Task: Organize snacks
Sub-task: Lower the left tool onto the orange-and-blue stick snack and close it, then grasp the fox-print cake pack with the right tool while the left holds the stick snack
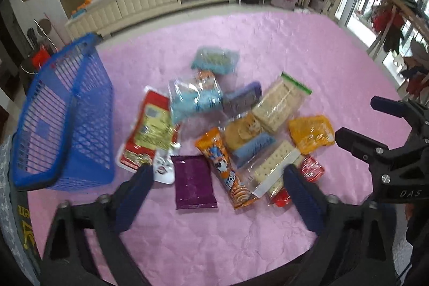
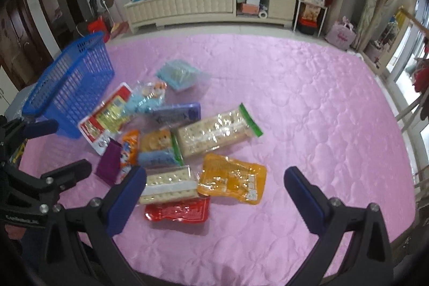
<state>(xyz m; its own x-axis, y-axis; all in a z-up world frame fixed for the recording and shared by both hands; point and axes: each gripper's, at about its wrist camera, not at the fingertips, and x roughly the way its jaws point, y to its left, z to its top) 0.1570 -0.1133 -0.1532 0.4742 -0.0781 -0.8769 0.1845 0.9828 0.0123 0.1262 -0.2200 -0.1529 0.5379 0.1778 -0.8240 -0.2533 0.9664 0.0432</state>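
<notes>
Several snack packs lie in a heap on a pink quilted cloth (image 1: 241, 232). Among them are a purple packet (image 1: 193, 181), an orange tube (image 1: 228, 168), a red-and-yellow bag (image 1: 148, 130), cracker packs (image 1: 280, 103) and a yellow pouch (image 1: 312, 133). A blue mesh basket (image 1: 64, 114) stands at the left, tilted. My left gripper (image 1: 217, 195) is open and empty, hovering over the near packets. My right gripper (image 2: 214, 192) is open and empty, above a cracker pack (image 2: 169, 186), a red packet (image 2: 178, 211) and the yellow pouch (image 2: 232, 178). The basket (image 2: 72, 87) shows far left there.
Each gripper shows in the other's view: the right one (image 1: 380, 136), the left one (image 2: 45, 152). A cream low cabinet (image 2: 209, 4) and shelves stand beyond the cloth. The cloth's right side (image 2: 321, 111) is bare.
</notes>
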